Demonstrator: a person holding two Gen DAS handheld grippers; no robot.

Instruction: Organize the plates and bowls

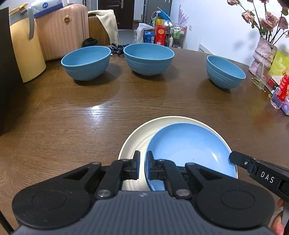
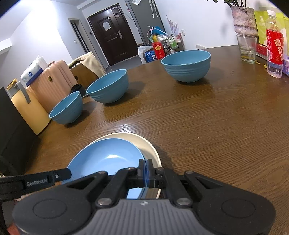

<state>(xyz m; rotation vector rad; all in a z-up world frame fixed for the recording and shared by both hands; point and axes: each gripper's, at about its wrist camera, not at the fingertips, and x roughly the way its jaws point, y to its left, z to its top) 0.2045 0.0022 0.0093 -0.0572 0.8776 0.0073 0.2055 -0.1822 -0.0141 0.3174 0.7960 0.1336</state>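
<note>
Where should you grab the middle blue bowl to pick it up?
Grip the middle blue bowl by its thin rim, coming from above at the near side, one finger inside and one outside. It stands upright and open, and its round body looks too wide to clamp.

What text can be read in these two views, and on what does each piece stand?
"DAS": on the side of the right tongs, seen from the left wrist.
"GenRobot.AI": on the side of the left tongs, seen from the right wrist.
Red bottle label: large white Chinese characters, partly cut off, not fully readable.
Tissue pack, red box, blue box: print too small to read.
</note>
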